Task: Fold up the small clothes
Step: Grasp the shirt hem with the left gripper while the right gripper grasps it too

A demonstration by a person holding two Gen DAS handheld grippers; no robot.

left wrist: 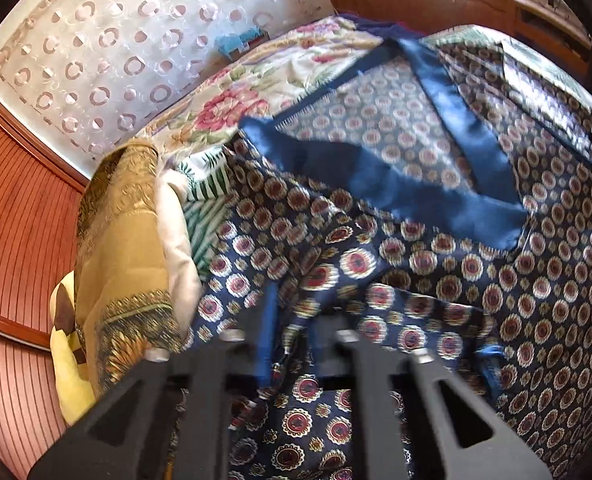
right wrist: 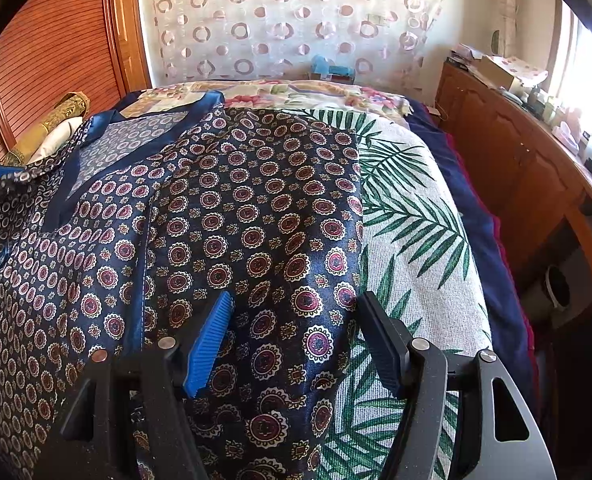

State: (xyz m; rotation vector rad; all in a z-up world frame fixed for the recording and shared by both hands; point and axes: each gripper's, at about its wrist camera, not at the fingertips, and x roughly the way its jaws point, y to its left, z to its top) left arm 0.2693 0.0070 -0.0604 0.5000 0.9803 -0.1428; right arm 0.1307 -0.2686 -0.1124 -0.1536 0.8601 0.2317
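The left gripper [left wrist: 291, 344] pinches a bunched fold of the navy satin garment [left wrist: 436, 280], its fingers drawn close together with the medallion-printed cloth gathered between them. The plain blue collar band [left wrist: 408, 184] lies folded open further up. The picture is blurred. Beside the garment to the left, a gold brocade cloth [left wrist: 119, 216] drapes over a pale cushion [left wrist: 175, 236], near the floral bedspread [left wrist: 255, 84].

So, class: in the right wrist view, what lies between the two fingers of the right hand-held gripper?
The navy patterned satin garment fills the gap between the open right hand-held gripper fingers; its edge and a strip of palm-leaf bedspread lie beside the far finger.
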